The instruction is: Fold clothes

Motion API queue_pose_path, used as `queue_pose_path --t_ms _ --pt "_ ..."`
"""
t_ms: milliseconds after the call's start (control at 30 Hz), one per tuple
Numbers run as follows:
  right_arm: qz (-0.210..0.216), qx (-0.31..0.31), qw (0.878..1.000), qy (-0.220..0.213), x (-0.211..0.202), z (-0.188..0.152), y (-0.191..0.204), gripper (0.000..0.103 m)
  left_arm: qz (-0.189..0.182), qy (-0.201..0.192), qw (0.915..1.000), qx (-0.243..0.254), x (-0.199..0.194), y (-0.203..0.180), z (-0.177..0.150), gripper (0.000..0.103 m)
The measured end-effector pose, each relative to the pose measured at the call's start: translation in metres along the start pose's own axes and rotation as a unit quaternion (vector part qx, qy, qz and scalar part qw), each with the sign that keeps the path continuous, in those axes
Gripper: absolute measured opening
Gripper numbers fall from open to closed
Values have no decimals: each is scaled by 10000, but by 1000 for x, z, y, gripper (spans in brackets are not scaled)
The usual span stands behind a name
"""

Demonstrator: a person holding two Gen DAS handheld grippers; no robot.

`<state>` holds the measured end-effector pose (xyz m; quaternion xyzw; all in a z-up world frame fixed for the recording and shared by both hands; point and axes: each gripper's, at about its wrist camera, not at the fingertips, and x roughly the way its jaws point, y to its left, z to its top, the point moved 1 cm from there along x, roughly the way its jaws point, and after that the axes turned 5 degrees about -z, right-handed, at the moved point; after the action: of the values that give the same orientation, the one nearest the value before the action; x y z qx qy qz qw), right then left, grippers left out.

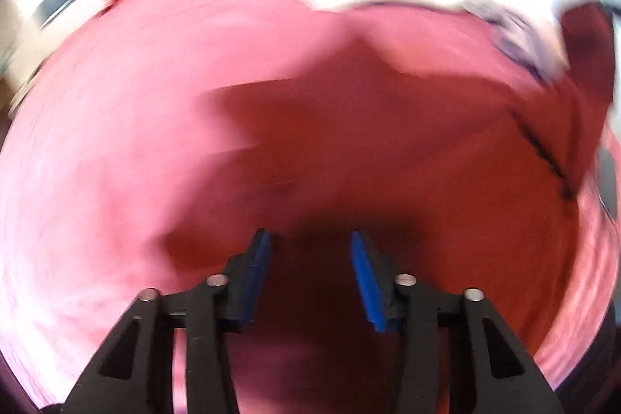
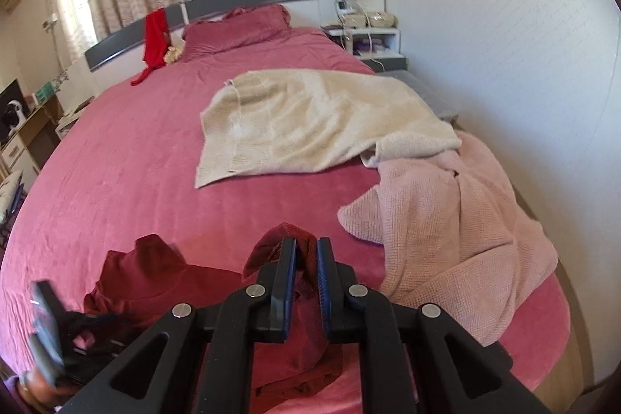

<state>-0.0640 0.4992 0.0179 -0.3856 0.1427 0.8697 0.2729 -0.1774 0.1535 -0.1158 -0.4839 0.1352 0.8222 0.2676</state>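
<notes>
Pink bed (image 2: pixel 155 161) carries the red garment (image 2: pixel 155 274) at its near edge. Right tool (image 2: pixel 306 258) pinches a fold of it; left tool (image 1: pixel 310 258), jaws apart, holds nothing. Best grab the opposite corner and pull it taut.

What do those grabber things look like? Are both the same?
Yes, they match. The left hand-held gripper and the right hand-held gripper are both black plastic, with two angular arms that have triangle-shaped holes, round silver pins at the joints, and flat blue pads lining the fingers. No cables or sleeves show.
</notes>
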Motion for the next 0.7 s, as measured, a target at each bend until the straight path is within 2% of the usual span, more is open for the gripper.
queue_pose_path --t_ms 67,133,200,233,300,367,433,500,533,700 --pt "0 127 9998 142 13 -2 -1 10 319 -81 9983 -478 -17 58 -9 40" --pt "-2 193 9994 293 26 -3 -1 10 656 -131 9932 -951 -33 117 -21 40" --pt "-11 28 9988 480 38 -5 6 14 559 -84 9886 -1393 -42 158 -28 42" --pt "-16 -54 9983 574 44 -6 9 15 446 -7 9876 -1504 -42 168 -28 49" --pt "121 -351 9981 483 46 -2 26 26 232 -39 9916 -1271 -40 160 -19 64" --pt "317 -702 9966 278 44 5 46 30 -59 -149 9961 -872 -36 140 -7 77" --pt "832 -1228 9883 339 51 9 76 31 -363 -208 9987 -299 -22 106 12 78" --pt "1316 -1889 9701 769 72 7 111 31 -583 -151 9981 117 -6 83 27 80" --pt "1412 -2178 9605 1001 85 3 125 31 -698 -73 9972 271 5 73 35 80" --pt "1557 -3227 9153 1838 147 -11 163 31 -847 409 9929 723 52 62 67 80"
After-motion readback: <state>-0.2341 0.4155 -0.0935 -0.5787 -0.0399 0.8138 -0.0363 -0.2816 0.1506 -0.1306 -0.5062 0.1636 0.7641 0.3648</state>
